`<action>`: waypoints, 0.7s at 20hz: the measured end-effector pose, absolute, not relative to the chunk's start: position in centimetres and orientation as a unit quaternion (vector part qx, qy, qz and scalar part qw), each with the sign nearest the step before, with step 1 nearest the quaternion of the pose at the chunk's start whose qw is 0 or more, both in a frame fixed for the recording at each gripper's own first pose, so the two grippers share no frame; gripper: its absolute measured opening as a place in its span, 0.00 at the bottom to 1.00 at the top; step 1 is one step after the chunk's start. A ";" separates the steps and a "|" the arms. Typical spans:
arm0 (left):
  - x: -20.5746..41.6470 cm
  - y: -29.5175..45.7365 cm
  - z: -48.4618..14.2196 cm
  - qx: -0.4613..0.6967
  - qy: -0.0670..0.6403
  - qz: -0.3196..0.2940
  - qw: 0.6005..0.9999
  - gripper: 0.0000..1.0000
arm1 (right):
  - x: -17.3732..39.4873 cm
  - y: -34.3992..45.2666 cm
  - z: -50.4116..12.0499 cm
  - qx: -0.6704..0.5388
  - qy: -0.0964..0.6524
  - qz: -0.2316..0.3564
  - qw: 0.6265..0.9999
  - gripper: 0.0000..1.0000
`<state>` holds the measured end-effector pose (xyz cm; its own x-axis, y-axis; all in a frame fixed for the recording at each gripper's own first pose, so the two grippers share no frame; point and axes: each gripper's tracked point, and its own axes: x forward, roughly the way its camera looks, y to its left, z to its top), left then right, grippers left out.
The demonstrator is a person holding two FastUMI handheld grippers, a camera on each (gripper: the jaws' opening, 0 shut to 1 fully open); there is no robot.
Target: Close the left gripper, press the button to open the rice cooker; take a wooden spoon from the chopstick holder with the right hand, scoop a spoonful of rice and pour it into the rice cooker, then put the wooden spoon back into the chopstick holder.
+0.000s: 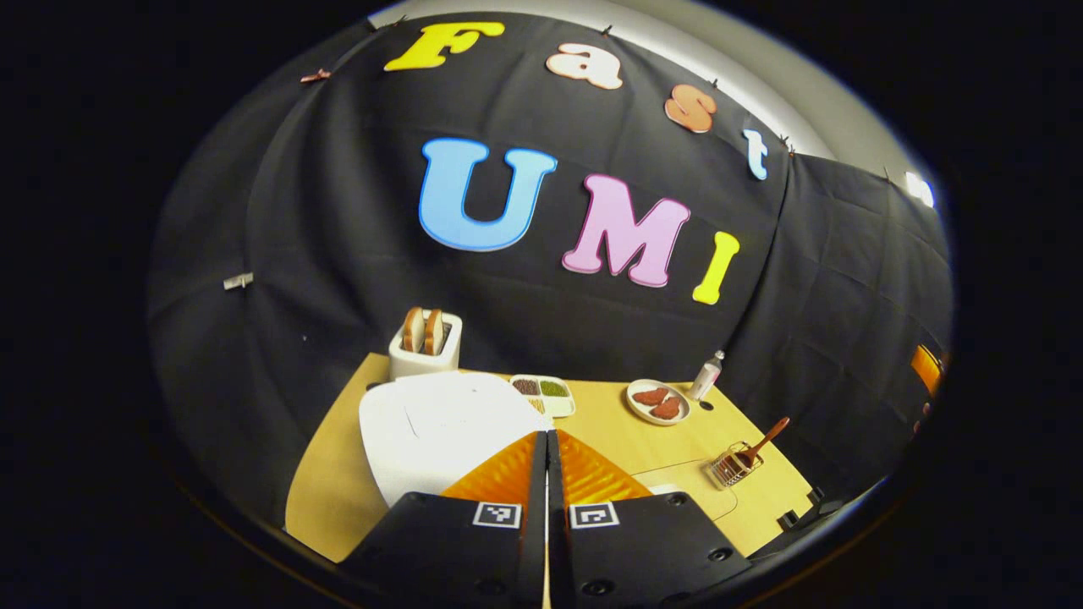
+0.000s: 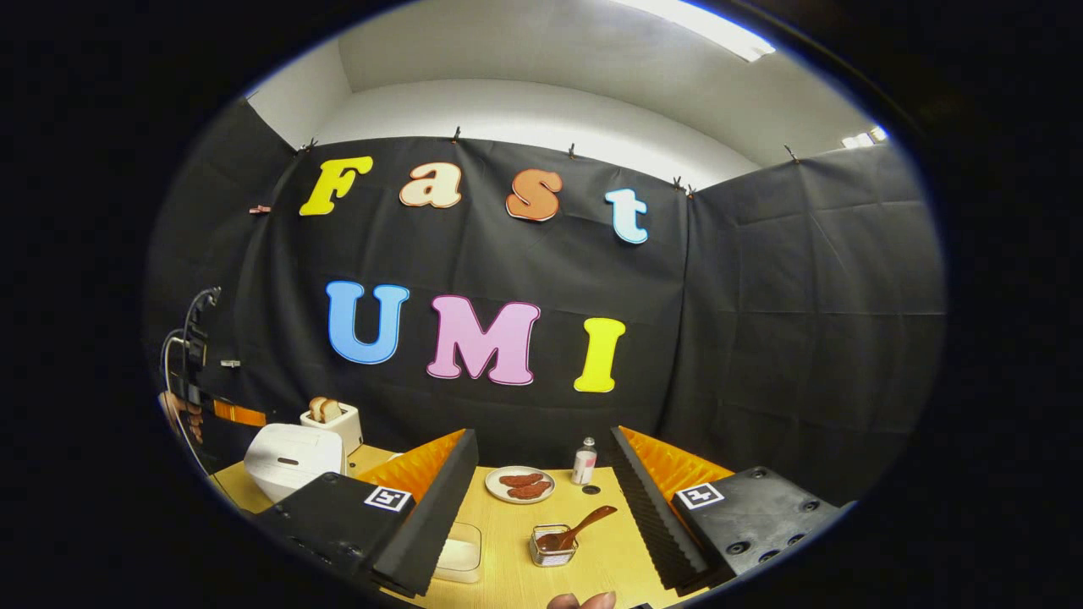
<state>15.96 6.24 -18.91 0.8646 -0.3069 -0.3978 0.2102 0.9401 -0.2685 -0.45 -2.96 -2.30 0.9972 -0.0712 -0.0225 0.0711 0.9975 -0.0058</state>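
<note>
A: So, entry for this moment. The left gripper [image 1: 546,474] has its jaws pressed together with nothing between them, hanging above the near edge of the rice cooker [image 1: 440,427]. Lid reads as down. Judgement: first step is in hand, fingers closed, button press not yet made.

B: Agreed. From the right gripper view the rice cooker [image 2: 292,461] sits at the left end of the table [image 2: 516,550], lid flat, a dark slot on its front face. I cannot tell whether that slot is the button.

A: Noted. State of the right gripper [image 2: 541,495]?

B: Jaws spread wide, holding nothing. Between them, farther off, stands the chopstick holder [image 2: 554,545], a small wire basket, with the wooden spoon [image 2: 579,526] leaning out of it, handle tilted up to the right.

A: Same pair in the left gripper view: chopstick holder [image 1: 734,465] near the table's right edge, well apart from the cooker, wooden spoon [image 1: 764,441] propped in it.

B: Rice supply?

A: Probably the clear container [image 2: 459,551] just beside the right gripper's left finger; contents look pale, but I would not swear to it.

B: Next move, as I judge it: lower the closed left tips squarely onto the release button and push until the lid pops. Risk is sliding off the smooth shell.

A: Then the right gripper goes for the spoon handle, which is free and reachable.
</note>
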 end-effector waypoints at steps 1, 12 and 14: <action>16.6 6.4 -20.4 -0.112 0.239 -0.134 0.955 0.07 | -0.6 -3.2 -2.3 -0.005 0.012 -0.039 0.999 0.97; 19.8 7.7 -28.6 -0.099 0.330 -0.116 0.932 0.07 | -0.7 -4.7 -3.1 -0.020 0.023 -0.058 0.998 0.97; 19.9 7.6 -28.8 -0.095 0.331 -0.112 0.932 0.07 | -0.5 -5.0 -3.4 -0.020 0.027 -0.060 0.998 0.97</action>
